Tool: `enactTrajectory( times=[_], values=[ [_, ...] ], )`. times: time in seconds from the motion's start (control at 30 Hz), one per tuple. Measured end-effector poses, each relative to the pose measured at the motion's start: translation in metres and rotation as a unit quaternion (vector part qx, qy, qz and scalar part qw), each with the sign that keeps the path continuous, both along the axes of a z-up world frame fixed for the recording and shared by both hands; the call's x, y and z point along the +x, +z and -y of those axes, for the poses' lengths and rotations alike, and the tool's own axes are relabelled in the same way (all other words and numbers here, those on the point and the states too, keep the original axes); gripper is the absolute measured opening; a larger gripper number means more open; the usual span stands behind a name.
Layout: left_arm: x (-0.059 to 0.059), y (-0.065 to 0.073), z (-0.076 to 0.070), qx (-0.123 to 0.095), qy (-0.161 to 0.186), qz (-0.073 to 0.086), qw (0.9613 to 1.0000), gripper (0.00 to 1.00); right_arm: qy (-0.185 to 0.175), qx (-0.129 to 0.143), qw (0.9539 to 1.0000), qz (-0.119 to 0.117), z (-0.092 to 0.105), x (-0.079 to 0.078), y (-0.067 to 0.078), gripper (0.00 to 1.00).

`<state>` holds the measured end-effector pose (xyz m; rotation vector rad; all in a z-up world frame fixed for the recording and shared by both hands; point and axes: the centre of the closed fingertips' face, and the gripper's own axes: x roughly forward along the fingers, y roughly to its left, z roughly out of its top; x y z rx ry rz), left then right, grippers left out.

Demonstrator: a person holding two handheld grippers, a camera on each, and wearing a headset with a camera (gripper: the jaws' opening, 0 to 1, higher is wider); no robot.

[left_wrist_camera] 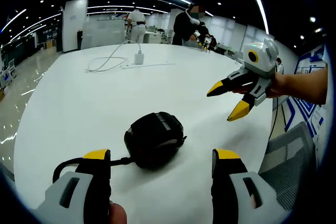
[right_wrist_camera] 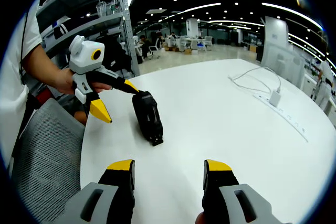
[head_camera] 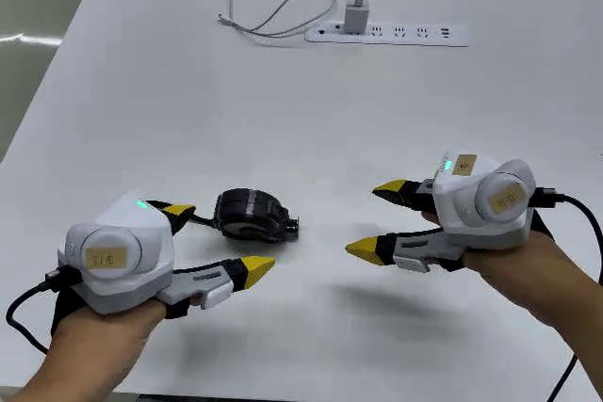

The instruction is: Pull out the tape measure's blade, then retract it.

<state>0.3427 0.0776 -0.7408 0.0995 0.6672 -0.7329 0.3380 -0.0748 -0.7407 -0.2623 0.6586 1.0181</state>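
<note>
Black tape measure [head_camera: 252,215] flat on the white table [head_camera: 283,101], blade wound in, just ahead of the left gripper [head_camera: 223,235]. Jaws there spread wide to either side of the case, not pinching it (contact with the far yellow tip hard to judge). Right gripper [head_camera: 367,220] near, empty, jaws likewise apart, tips pointing toward the case. Farther back, a power strip [head_camera: 396,33] with plugged-in charger [head_camera: 357,16] and looped cable [head_camera: 278,2].

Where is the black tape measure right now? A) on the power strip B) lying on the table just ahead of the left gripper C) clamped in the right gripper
B: the tape measure lies on the white table, just ahead of the open left gripper.
</note>
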Motion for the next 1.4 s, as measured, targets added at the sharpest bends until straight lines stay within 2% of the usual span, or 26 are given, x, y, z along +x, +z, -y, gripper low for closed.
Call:
enactTrajectory(
  times=[0.07, 0.1, 0.3, 0.37, 0.4, 0.63, 0.77, 0.83, 1.0, 1.13, 1.2, 1.4],
  values=[
    [-0.002, 0.003, 0.0, 0.0, -0.01, 0.008, 0.9999, 0.77, -0.002, -0.002, 1.0, 0.003, 0.003, -0.003, 0.002, 0.51],
    [-0.003, 0.004, 0.001, -0.004, -0.011, 0.008, 0.9999, 0.77, -0.004, -0.001, 1.0, 0.004, 0.005, -0.004, 0.003, 0.51],
    [-0.004, 0.003, -0.006, 0.001, -0.007, 0.008, 0.9999, 0.77, -0.016, 0.003, 0.9999, 0.003, 0.014, -0.011, 0.006, 0.53],
    [-0.008, 0.003, -0.006, 0.009, -0.02, 0.01, 0.9997, 0.76, -0.018, 0.002, 0.9998, 0.002, 0.016, -0.013, 0.007, 0.53],
    [-0.01, 0.005, -0.006, 0.002, -0.025, 0.005, 0.9997, 0.75, -0.019, 0.001, 0.9998, -0.001, 0.019, -0.016, 0.007, 0.53],
    [-0.011, 0.007, -0.018, 0.009, -0.019, 0.008, 0.9997, 0.75, -0.025, 0.0, 0.9997, -0.003, 0.027, -0.026, 0.01, 0.55],
    [-0.014, 0.008, -0.021, 0.008, -0.026, 0.009, 0.9996, 0.76, -0.032, -0.001, 0.9995, 0.004, 0.032, -0.032, 0.014, 0.58],
    [-0.017, 0.006, -0.023, 0.016, -0.034, 0.011, 0.9992, 0.77, -0.033, 0.001, 0.9995, 0.004, 0.033, -0.035, 0.016, 0.6],
    [-0.023, 0.008, -0.025, 0.019, -0.045, 0.009, 0.9988, 0.78, -0.041, -0.001, 0.9991, 0.011, 0.041, -0.039, 0.019, 0.64],
    [-0.025, 0.01, -0.03, 0.015, -0.044, 0.008, 0.9989, 0.81, -0.046, -0.002, 0.9988, 0.015, 0.046, -0.043, 0.021, 0.66],
    [-0.026, 0.015, -0.028, 0.004, -0.046, 0.012, 0.9988, 0.85, -0.048, 0.0, 0.9987, 0.014, 0.048, -0.045, 0.022, 0.67],
    [-0.029, 0.021, -0.029, 0.005, -0.054, 0.012, 0.9984, 0.87, -0.061, 0.002, 0.9981, 0.01, 0.052, -0.049, 0.025, 0.7]
  ],
)
